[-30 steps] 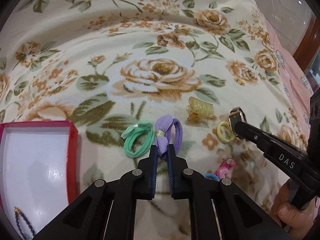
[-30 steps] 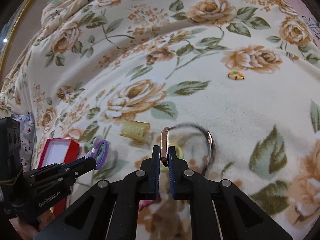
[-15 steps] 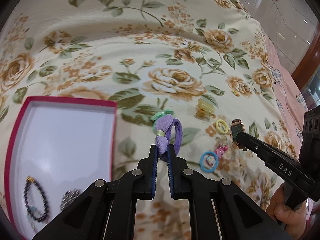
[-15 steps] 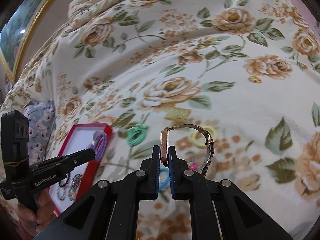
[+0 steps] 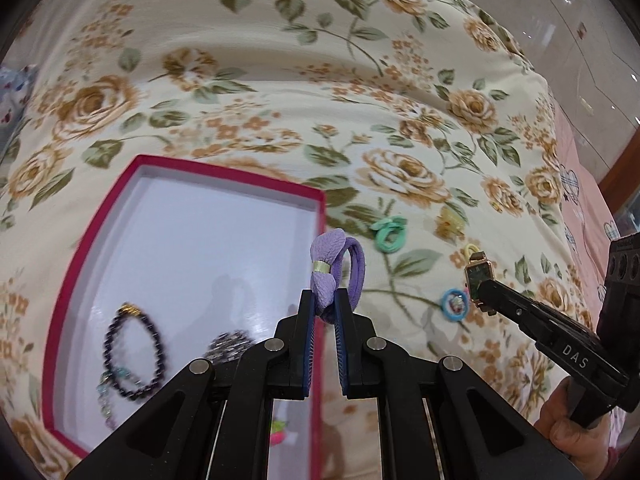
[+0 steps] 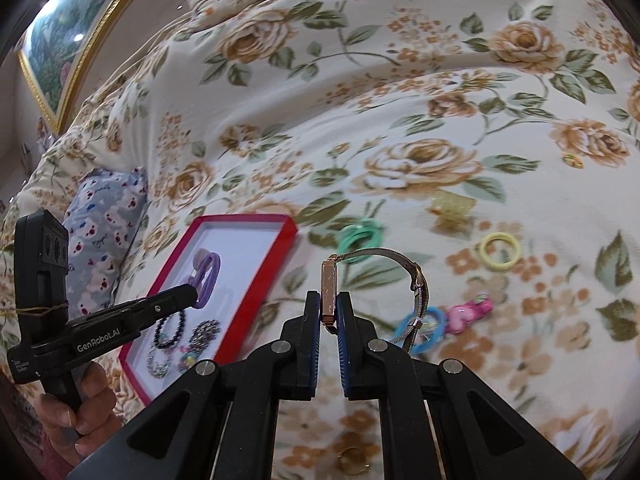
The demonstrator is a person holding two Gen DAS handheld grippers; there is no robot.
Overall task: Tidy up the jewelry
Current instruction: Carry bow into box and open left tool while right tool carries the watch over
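My left gripper (image 5: 323,300) is shut on a purple bow hair tie (image 5: 334,268), held in the air over the right edge of a red box (image 5: 100,216) with a white floor. A dark bead bracelet (image 5: 134,354) and other small pieces lie in the box. My right gripper (image 6: 329,304) is shut on the rose-gold case of a wristwatch (image 6: 329,288); its mesh band (image 6: 416,280) loops off to the right. In the right wrist view the left gripper (image 6: 192,294) holds the purple tie (image 6: 206,274) above the red box (image 6: 256,292).
On the floral bedspread (image 5: 280,92) lie a green hair tie (image 5: 388,234), a yellow hair roller (image 5: 450,222), a blue ring tie (image 5: 454,304), a yellow tie (image 6: 500,251) and a pink clip (image 6: 470,310). A patterned pillow (image 6: 108,224) sits left of the box.
Both grippers have lifted off the bedspread and moved left toward the red box, each carrying its item. The purple tie now hangs over the box's right edge.
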